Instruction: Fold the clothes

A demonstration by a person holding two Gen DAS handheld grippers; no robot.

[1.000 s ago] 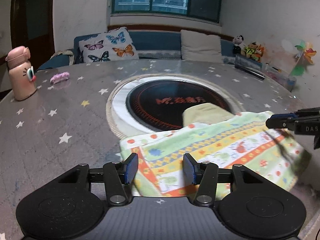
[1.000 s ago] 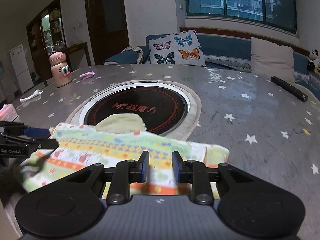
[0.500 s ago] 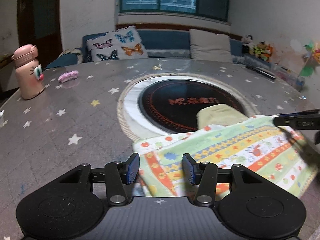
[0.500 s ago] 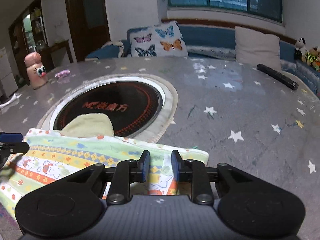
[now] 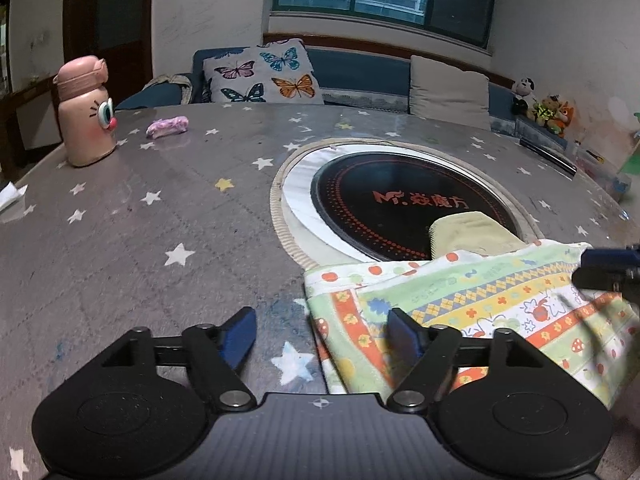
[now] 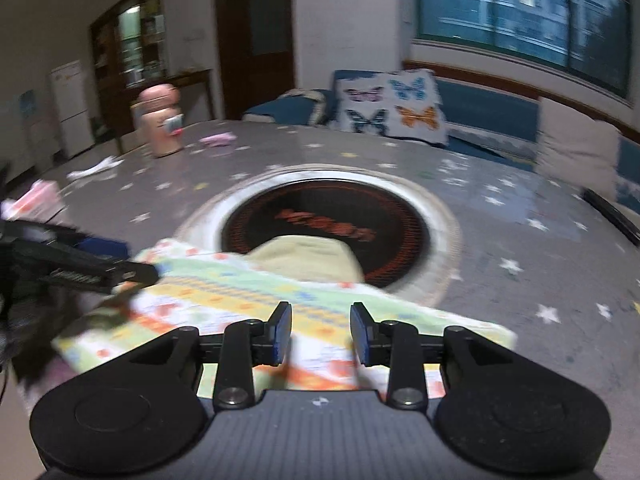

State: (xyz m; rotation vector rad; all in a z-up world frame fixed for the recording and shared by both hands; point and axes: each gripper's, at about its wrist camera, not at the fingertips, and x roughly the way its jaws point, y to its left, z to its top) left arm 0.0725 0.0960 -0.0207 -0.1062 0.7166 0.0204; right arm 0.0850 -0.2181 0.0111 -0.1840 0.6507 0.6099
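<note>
Between both sets of jaws lies the patterned cloth [image 5: 472, 300], flat on the star-printed table [image 5: 132, 232].
Left gripper [image 5: 322, 336] stands wide, its jaws having just been opening, pads clear of the cloth's corner edge between them. Right gripper [image 6: 320, 330] has jaws a little apart, just opening too, the cloth's near hem between them; whether the pads touch it is blurred. Ahead of both, a yellowish garment [image 5: 468, 234] lies on the black round hob [image 5: 400, 200], which bears red lettering starting "M", the rest unreadable. Far left of the jaws stands a pink bottle [image 5: 86, 114].
</note>
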